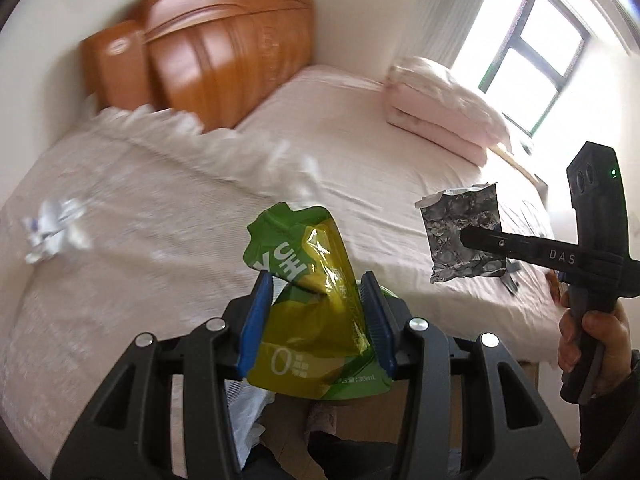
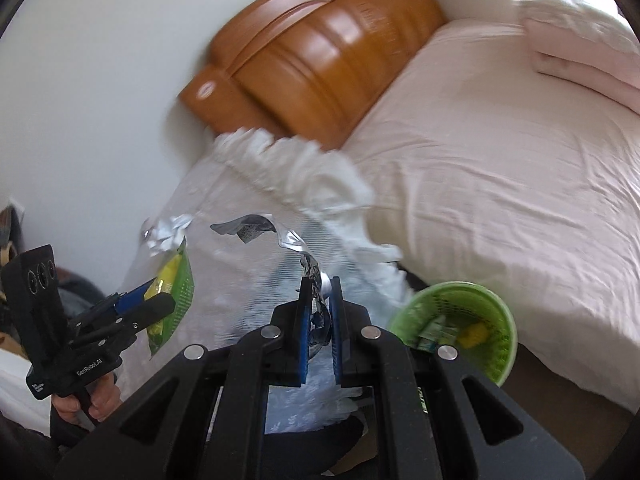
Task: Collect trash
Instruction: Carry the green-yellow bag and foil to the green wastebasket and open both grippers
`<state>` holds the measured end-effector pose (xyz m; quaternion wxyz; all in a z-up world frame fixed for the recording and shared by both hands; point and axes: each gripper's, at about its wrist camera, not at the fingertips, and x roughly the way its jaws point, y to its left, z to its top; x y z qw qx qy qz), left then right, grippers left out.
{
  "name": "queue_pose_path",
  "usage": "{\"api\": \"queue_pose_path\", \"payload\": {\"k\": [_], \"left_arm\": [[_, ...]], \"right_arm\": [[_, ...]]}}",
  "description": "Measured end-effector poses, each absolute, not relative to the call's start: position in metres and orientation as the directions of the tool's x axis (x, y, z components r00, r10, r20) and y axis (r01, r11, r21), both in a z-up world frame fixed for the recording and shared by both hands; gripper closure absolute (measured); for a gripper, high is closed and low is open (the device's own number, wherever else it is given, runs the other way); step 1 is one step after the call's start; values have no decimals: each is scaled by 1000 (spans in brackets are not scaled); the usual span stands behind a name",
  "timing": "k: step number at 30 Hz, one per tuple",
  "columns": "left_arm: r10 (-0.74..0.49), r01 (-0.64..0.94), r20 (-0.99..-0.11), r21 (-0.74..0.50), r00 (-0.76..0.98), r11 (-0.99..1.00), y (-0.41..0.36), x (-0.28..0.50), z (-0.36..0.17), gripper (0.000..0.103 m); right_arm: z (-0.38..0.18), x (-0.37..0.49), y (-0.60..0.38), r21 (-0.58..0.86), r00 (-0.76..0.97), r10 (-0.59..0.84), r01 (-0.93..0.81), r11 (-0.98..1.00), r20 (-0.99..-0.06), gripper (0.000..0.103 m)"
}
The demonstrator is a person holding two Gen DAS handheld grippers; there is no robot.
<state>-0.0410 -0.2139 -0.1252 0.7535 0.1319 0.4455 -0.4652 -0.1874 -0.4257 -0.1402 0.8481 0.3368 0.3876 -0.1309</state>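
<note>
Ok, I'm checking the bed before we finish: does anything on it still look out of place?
Yes. A crumpled white wrapper lies loose on the pink bedspread, litter on an otherwise made bed. The left claw grips a green pouch and the right claw a silver wrapper.

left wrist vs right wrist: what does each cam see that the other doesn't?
Only the left wrist view shows the dark-framed window.

Only the right wrist view shows the round green plastic mesh basket beside the bed, with some trash already inside.

Both show the left gripper shut on the green-and-yellow drink pouch, the right gripper shut on the crinkled silver foil wrapper, crumpled white paper on the covers, the orange wooden headboard and the folded pink quilt.
</note>
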Motion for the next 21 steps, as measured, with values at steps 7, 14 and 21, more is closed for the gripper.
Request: {"api": "queue_pose_path", "payload": {"k": [7, 14, 21], "left_arm": [[-534, 888, -842, -183, 81, 422, -298, -81, -166, 58], [-409, 898, -912, -208, -35, 388, -359, -110, -258, 57], [-346, 892, -936, -209, -64, 401, -378, -118, -295, 45]], "right_arm": [[-147, -237, -457, 431, 627, -40, 579, 692, -778, 94], [-164, -270, -481, 399, 568, -46, 632, 664, -822, 94], [-183, -277, -488, 404, 547, -12, 634, 659, -837, 94]]}}
